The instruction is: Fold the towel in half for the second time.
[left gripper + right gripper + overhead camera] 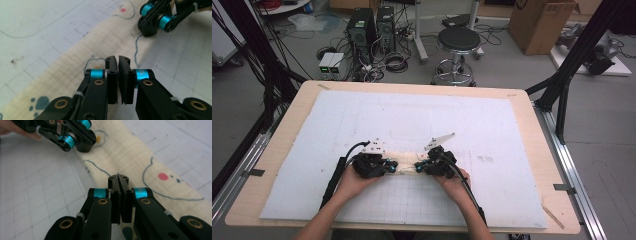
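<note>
A cream cloth [404, 164], folded into a narrow band and printed with blue outlines, a red dot and paw marks, lies on the white gridded mat [412, 125] that covers the table [537, 165], a little toward 6 o'clock of the mat's middle in the high view. The left gripper [388, 165] sits at the band's 9 o'clock end and the right gripper [419, 166] at its 3 o'clock end, facing each other along the strip, likely so each hand controls one end and the band can be lifted, stretched or folded evenly. In the left gripper view the jaws stand nearly together over the cloth's [75, 62] near edge; in the right gripper view the jaws are pressed together at the edge of the cloth [140, 162]. Each pair looks pinched on the hem, though the fabric between the pads is too thin to see for certain. Both grippers lie low, close to the mat, which suits nipping a thin flat edge.
</note>
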Action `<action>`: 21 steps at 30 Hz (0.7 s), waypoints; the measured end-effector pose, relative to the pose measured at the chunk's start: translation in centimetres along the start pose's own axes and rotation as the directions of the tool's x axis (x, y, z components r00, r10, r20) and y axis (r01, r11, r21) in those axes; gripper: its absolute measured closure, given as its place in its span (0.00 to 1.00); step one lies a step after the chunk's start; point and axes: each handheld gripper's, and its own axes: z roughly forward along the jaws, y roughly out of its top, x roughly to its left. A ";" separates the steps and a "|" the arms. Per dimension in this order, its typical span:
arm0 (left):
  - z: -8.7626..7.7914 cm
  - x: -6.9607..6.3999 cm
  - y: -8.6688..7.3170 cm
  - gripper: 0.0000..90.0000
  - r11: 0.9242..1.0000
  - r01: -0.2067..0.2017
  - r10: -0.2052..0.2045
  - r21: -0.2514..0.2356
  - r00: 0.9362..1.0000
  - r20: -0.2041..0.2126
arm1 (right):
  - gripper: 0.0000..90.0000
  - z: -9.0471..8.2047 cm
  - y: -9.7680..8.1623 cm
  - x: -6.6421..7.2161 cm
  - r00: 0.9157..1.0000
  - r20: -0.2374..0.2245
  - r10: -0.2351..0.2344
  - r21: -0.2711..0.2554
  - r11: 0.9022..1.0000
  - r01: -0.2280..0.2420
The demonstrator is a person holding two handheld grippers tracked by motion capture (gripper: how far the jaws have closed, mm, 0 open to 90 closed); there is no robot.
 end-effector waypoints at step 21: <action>-3.3 2.9 -2.6 0.96 0.998 0.038 -0.035 0.058 0.998 -0.055 | 0.92 -2.1 -1.2 -1.4 0.994 0.063 -0.091 0.071 0.994 0.086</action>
